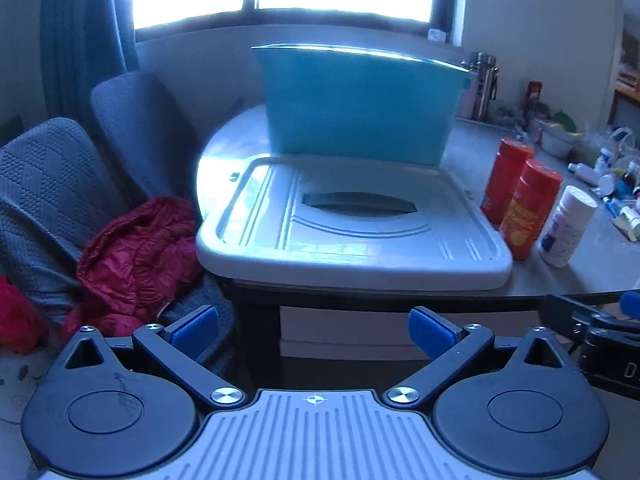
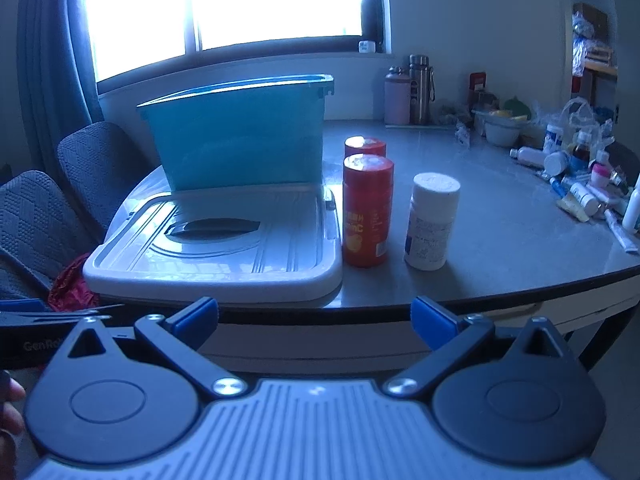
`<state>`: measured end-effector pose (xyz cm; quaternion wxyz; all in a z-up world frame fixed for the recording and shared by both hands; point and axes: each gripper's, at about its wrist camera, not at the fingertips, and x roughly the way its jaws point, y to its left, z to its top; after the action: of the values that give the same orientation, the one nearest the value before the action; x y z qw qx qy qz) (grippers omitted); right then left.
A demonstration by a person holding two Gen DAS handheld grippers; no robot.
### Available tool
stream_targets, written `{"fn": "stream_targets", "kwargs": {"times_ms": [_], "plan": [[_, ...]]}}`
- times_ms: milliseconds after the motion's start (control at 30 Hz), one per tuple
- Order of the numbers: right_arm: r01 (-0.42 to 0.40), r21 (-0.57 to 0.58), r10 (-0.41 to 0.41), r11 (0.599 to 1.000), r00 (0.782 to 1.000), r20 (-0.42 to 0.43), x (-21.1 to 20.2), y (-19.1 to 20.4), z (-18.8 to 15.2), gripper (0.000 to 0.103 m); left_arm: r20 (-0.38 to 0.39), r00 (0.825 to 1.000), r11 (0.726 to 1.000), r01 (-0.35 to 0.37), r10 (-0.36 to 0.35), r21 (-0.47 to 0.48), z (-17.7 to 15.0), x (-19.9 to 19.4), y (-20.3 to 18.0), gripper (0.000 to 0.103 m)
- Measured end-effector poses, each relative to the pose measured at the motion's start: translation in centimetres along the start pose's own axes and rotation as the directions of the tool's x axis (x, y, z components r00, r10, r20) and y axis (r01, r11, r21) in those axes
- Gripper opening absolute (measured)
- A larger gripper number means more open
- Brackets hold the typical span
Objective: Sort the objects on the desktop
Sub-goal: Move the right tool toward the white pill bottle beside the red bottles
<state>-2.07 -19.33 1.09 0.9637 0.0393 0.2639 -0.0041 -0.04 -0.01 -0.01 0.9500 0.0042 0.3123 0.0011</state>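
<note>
A teal storage bin [image 1: 360, 108] stands on the grey table, also in the right wrist view [image 2: 244, 140]. Its grey lid [image 1: 352, 228] lies flat in front of it, near the table's front edge [image 2: 216, 240]. Two orange-red bottles [image 2: 367, 210] [image 2: 365, 147] and a white bottle [image 2: 431, 222] stand upright right of the lid; they show in the left wrist view too [image 1: 529, 208] [image 1: 507, 178] [image 1: 568, 226]. My left gripper [image 1: 314, 330] and right gripper [image 2: 314, 320] are both open and empty, held below and in front of the table edge.
Two grey chairs [image 1: 52, 200] with a red jacket [image 1: 136, 256] stand left of the table. Several small bottles and tubes [image 2: 580, 184] clutter the table's right side. Flasks [image 2: 420, 88] stand at the back by the wall. The table edge [image 2: 500, 294] runs just ahead.
</note>
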Motion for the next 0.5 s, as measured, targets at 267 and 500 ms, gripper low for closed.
{"fn": "stream_targets", "kwargs": {"times_ms": [267,500], "plan": [[-0.026,0.018,0.027,0.999,0.999,-0.034,0.4,-0.1,-0.1,0.103,0.019,0.997,0.997,0.074,-0.074,-0.021,-2.0,-1.2,-0.5,0.103],[-0.016,0.046,0.016,0.999,1.000,0.001,0.6,-1.1,0.7,0.103,-0.101,0.994,0.996,0.033,-0.041,-0.083,-1.7,0.2,0.4,0.103]]}}
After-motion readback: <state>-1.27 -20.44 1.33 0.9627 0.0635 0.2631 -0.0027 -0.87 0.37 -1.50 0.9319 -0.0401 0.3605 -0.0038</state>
